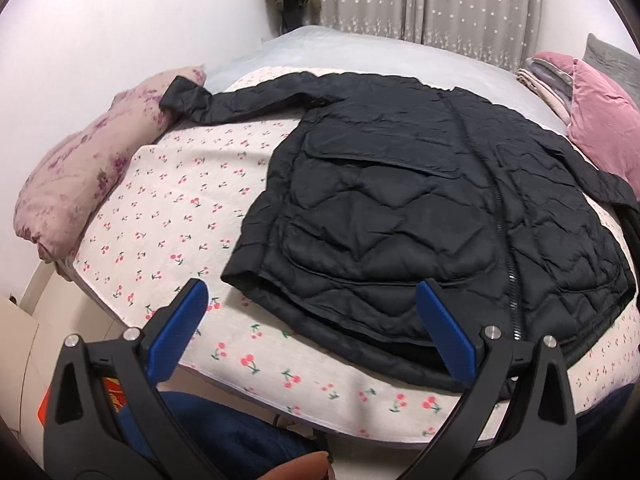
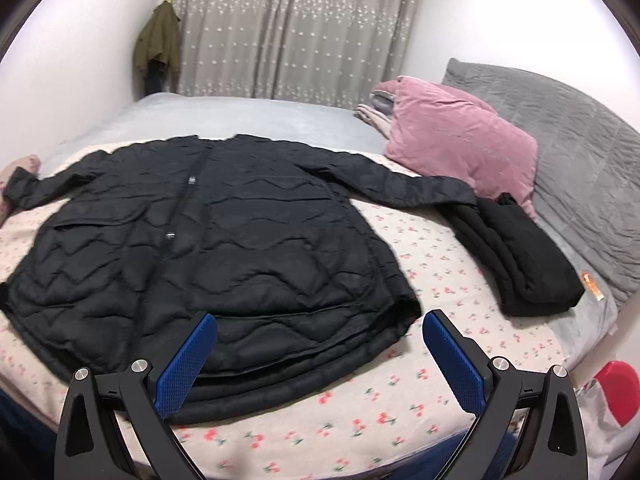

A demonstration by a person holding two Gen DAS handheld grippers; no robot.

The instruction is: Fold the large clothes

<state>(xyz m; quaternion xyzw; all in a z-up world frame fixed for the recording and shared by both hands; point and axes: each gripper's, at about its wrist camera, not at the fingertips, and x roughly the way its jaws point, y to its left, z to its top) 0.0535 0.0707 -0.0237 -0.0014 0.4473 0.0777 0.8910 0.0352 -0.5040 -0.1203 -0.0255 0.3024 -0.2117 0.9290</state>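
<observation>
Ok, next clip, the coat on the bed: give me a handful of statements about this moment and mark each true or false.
1. The black quilted jacket lies spread flat with both sleeves out to the sides. True.
2. The left tongs are clamped on the jacket's hem. False: they are open and hold nothing.
3. A folded black garment lies beside the jacket's sleeve end, near the pink pillow. True.
4. The right tongs are shut. False: their jaws stand wide apart above the hem.
5. The jacket rests on a plain grey sheet. False: it lies on the cherry-print sheet.
</observation>
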